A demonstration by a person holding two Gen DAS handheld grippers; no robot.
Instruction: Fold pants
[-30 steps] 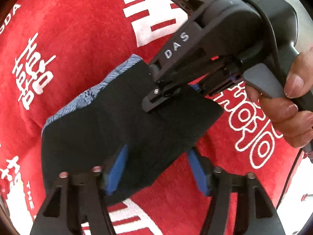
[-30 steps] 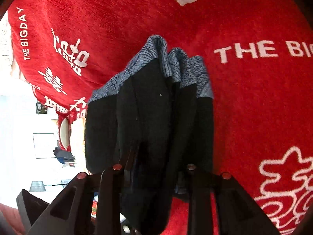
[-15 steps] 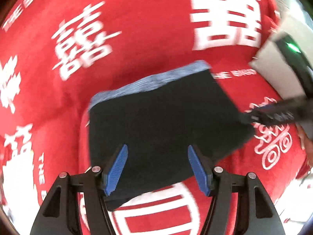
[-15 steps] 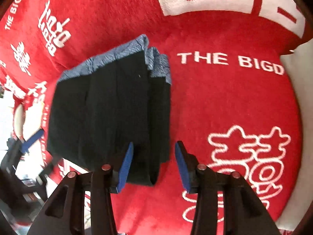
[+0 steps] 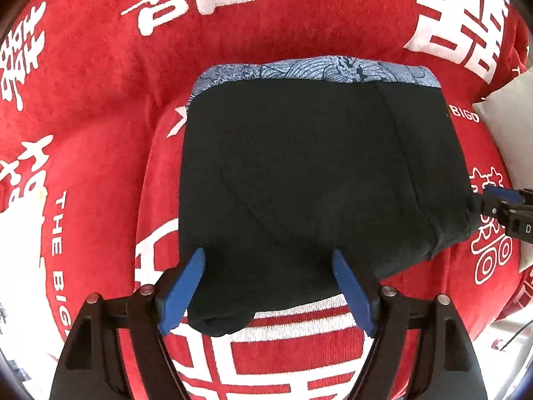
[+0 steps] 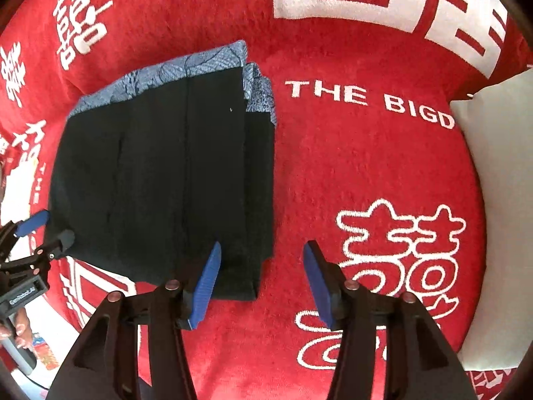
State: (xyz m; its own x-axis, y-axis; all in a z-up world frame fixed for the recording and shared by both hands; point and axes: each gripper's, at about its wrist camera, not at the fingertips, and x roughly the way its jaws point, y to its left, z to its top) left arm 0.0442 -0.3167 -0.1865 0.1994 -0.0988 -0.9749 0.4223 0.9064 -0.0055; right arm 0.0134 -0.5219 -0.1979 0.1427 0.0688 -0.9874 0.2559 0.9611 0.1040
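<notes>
The black pants [image 5: 313, 180] lie folded into a flat rectangle on the red blanket [image 5: 100, 100], their blue patterned waistband [image 5: 316, 70] along the far edge. My left gripper [image 5: 268, 286] hangs over the near edge, jaws opening, pads clear of the cloth. In the right wrist view the pants [image 6: 160, 183] sit to the left, layered edges stacked on their right side. My right gripper [image 6: 263, 280] is above the near right corner, jaws opening, nothing pinched. Each gripper shows at the edge of the other's view: the right gripper [image 5: 499, 206] and the left gripper [image 6: 36, 233].
The red blanket [image 6: 366, 166] carries big white characters and the words "THE BIG D". A white pillow [image 6: 493, 173] lies at its right edge, also seen as a pillow [image 5: 506, 133] in the left wrist view. A person's hand [image 6: 13, 326] holds the left gripper's handle.
The right gripper, shut on the pants' folded edge a second ago, has let go and lifted away. The left gripper has swung round and widened. The pants now lie flat.
</notes>
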